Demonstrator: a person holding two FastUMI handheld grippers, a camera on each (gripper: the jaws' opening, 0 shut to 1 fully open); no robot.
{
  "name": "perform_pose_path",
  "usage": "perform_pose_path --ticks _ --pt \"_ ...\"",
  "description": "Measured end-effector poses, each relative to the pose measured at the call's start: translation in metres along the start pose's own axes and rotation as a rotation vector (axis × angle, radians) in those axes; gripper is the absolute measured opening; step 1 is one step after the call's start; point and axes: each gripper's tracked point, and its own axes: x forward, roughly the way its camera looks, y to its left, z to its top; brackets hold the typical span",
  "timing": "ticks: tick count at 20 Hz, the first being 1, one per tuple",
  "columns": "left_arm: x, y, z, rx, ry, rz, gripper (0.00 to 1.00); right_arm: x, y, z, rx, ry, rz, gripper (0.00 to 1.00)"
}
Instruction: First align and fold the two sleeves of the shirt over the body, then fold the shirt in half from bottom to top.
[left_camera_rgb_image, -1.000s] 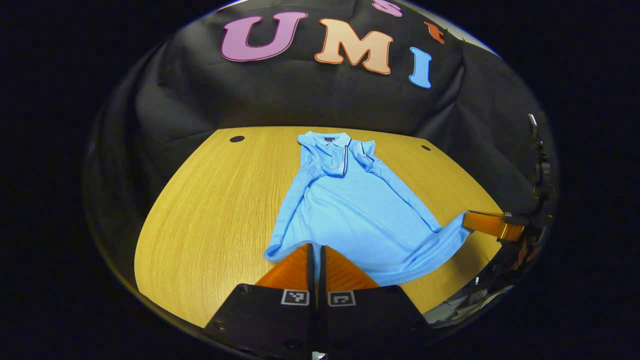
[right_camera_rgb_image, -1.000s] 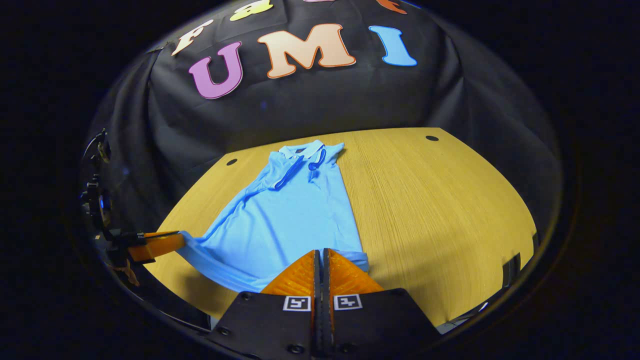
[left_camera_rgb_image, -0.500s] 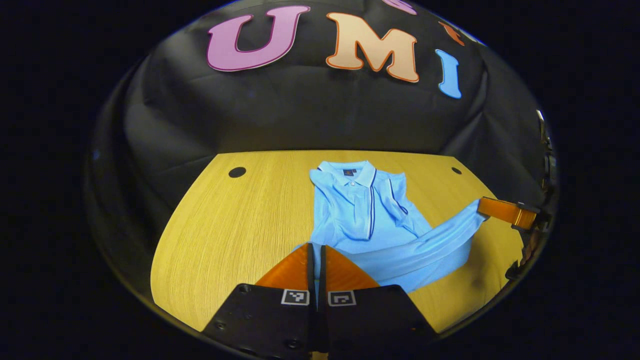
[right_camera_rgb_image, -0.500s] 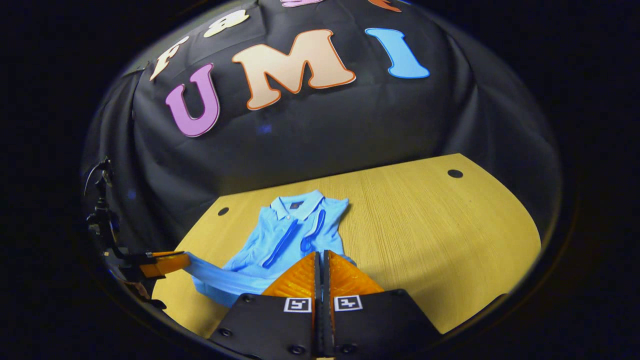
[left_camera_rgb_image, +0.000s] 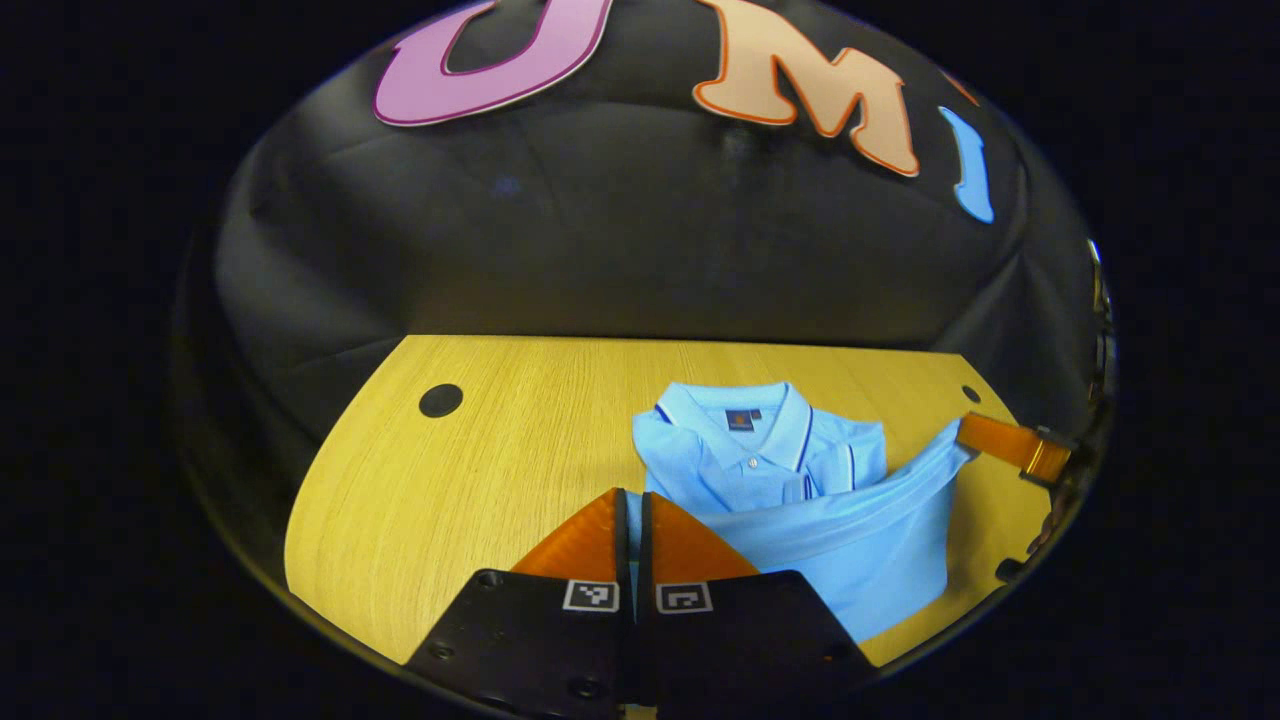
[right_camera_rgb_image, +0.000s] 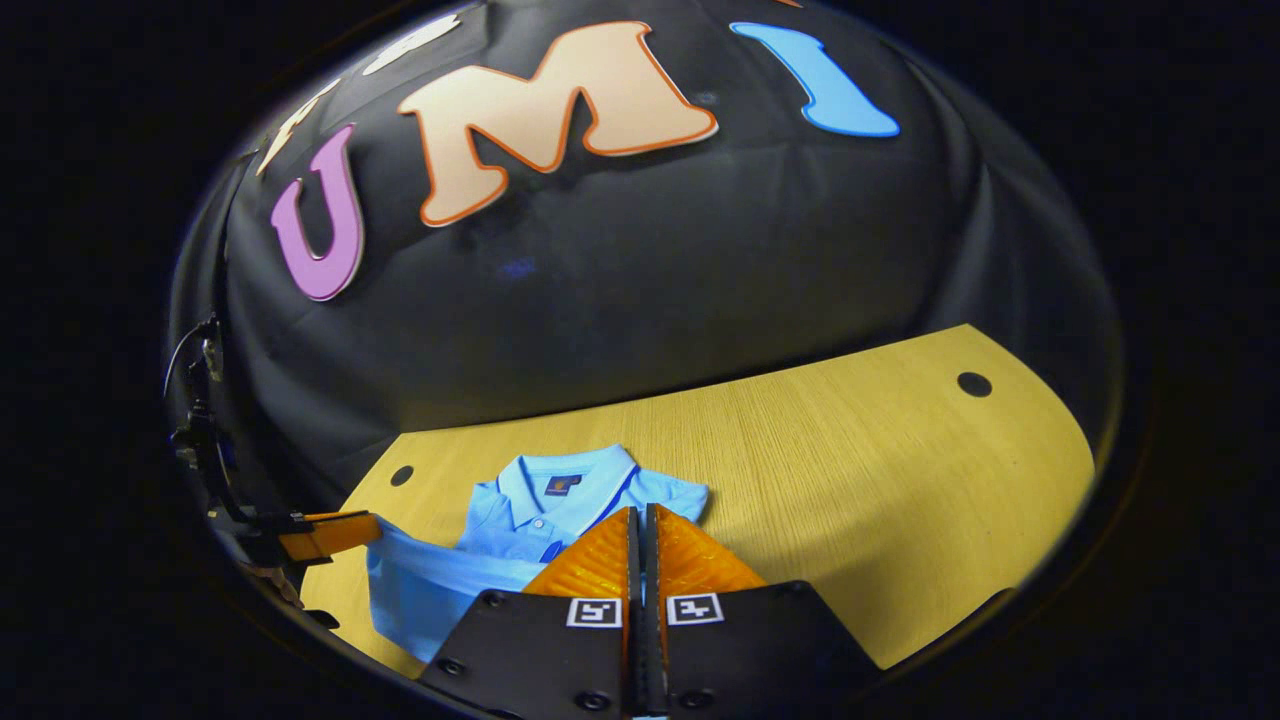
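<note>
While I held both grippers, the left gripper (left_camera_rgb_image: 632, 520) and right gripper (right_camera_rgb_image: 640, 535) each pinched the shirt's (left_camera_rgb_image: 760, 470) hem. Hem hung lifted near the collar (left_camera_rgb_image: 745, 420), by the table's (left_camera_rgb_image: 480, 450) far edge.

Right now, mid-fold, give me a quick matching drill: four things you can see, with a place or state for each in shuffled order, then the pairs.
Things:
1. shirt hem
2. collar
3. left gripper
4. table

States or places:
A. bare yellow wood with dark round holes
B. lifted and stretched between the two grippers
C. lying flat at the shirt's far end
D. fingers closed on a corner of the blue fabric

Pairs: 1-B, 2-C, 3-D, 4-A
</note>
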Motion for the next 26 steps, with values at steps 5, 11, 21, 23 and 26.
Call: perform_pose_path --ticks 5,11,21,23,26 --pt "0.055 0.007 -0.012 0.103 0.046 0.065 0.00 0.050 -0.027 -0.031 -0.031 0.105 -0.060 0.03" --pt "0.032 0.000 0.016 0.005 -0.088 0.048 0.68 0.026 -0.023 -0.007 -0.159 -0.008 -0.074 0.96" --pt "-0.169 -0.021 0.104 0.074 -0.485 0.056 0.95 -0.179 0.026 0.083 -0.242 -0.386 -0.086 0.97" --pt "-0.207 -0.026 0.102 0.070 -0.530 0.042 0.95 -0.219 0.033 0.084 -0.225 -0.421 -0.081 0.97" --pt "-0.261 -0.023 0.095 0.072 -0.584 0.045 0.95 -0.264 0.032 0.078 -0.218 -0.474 -0.098 0.97"
